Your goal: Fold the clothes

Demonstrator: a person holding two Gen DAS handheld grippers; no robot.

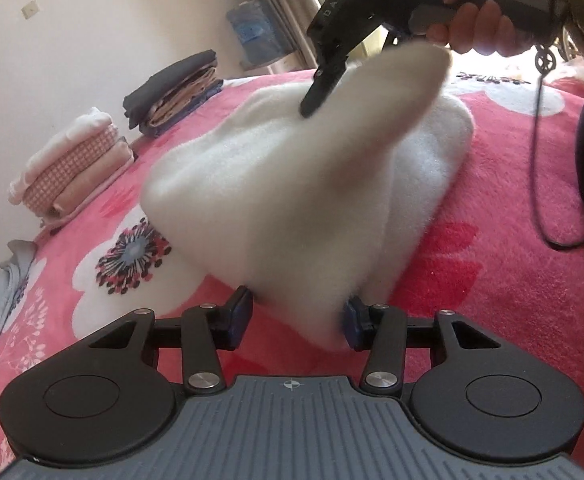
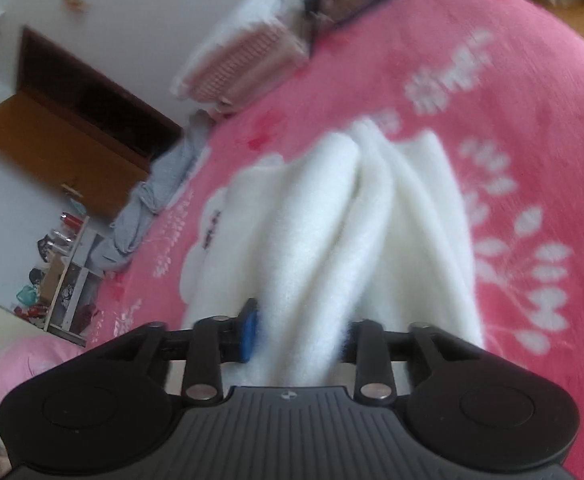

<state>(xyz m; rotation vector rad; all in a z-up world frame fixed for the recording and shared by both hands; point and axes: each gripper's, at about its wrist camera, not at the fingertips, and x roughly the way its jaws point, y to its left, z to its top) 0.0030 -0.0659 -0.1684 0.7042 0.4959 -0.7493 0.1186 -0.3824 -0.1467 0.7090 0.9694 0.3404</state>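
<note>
Left wrist view: fluffy white garment (image 1: 275, 184) stretches lengthwise from the left gripper (image 1: 298, 320) up to the right gripper (image 1: 316, 100), both clamped on it.

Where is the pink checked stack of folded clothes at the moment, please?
In the left wrist view the pink checked stack sits at the left on the pink blanket beside the wall, next to the dark folded stack and left of the white garment.
</note>
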